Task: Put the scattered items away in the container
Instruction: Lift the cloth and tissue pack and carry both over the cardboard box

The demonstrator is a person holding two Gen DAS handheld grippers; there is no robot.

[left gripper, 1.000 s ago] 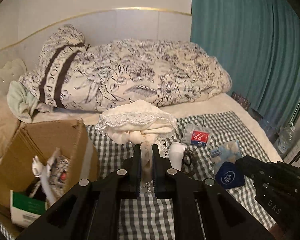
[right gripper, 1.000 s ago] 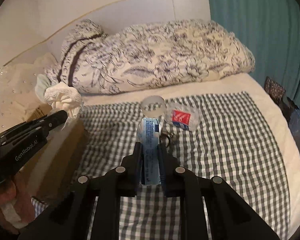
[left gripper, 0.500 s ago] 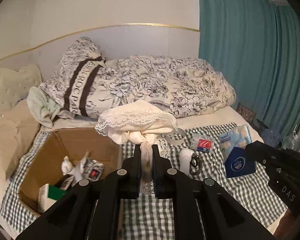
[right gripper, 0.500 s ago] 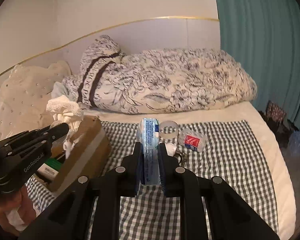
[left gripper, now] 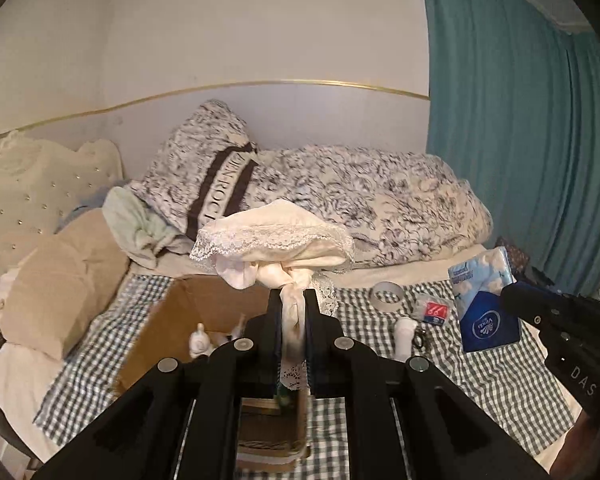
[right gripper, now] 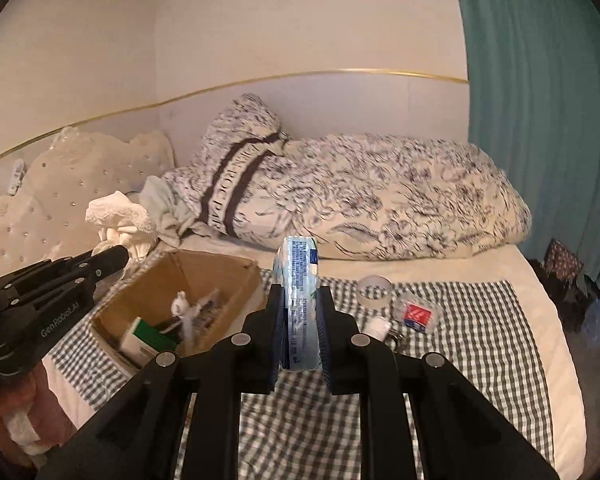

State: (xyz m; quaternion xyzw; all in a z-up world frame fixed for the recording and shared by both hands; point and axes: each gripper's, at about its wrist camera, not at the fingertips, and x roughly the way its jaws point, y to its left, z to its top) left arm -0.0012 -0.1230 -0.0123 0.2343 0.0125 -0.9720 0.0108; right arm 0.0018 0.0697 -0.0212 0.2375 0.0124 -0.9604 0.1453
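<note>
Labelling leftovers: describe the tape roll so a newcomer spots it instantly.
On the checked blanket, right of the cardboard box, lies the clear tape roll, nearest the floral duvet. It is the only ring; the neighbouring red-labelled packet is flat.

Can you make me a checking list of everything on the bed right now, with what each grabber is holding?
Surface: green-and-white checked cloth spread over a cream bed.
Job's things: open brown cardboard box, already holding several items; clear tape roll, small clear packet with a red label and small white bottle lie on the cloth.
Clutter: rolled floral duvet, beige pillow.
Grippers: left gripper shut on cream lace-trimmed cloth, above the box; right gripper shut on blue-and-white tissue pack, lifted off the cloth.
Cables: nothing seen.
Surroundings: teal curtain, white wall with gold trim.
</note>
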